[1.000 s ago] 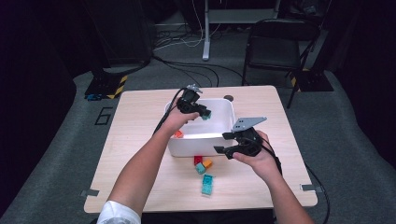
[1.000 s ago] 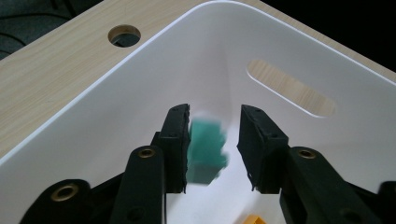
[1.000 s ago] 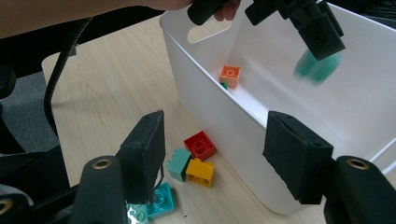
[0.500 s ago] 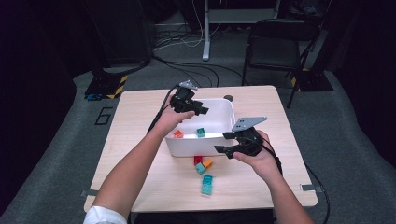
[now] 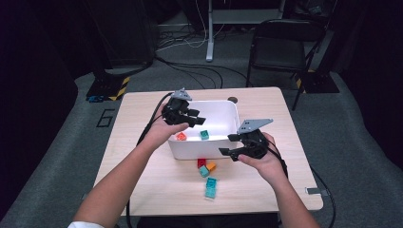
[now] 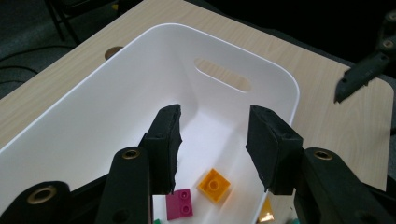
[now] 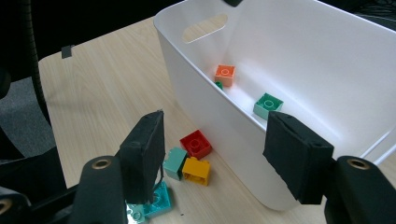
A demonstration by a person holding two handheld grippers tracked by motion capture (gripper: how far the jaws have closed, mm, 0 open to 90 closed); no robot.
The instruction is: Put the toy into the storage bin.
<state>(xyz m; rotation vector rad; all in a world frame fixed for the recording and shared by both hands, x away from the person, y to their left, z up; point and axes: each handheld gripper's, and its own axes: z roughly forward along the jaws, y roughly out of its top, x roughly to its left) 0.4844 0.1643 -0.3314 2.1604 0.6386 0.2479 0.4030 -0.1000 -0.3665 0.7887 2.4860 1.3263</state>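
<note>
The right gripper [image 7: 212, 154] hangs over the wooden table [image 7: 107, 79] with its two black jaws standing well apart and nothing between the pads. The white tub [image 7: 219, 135] is the landmark: its near wall runs between the jaws, and a handle slot is cut in its far end. Inside the tub, an orange brick [image 7: 225, 74] sits near the wall with what looks like a small dark green piece [image 7: 218, 85] just beside it, and a green brick [image 7: 268, 105] lies nearer the camera. Outside the tub, close to its near wall, a red brick [image 7: 196, 143], a yellow brick [image 7: 196, 171] and a pale green brick [image 7: 175, 163] cluster together, touching. A teal brick [image 7: 156, 201] lies farther from the tub, partly behind the left jaw.
</note>
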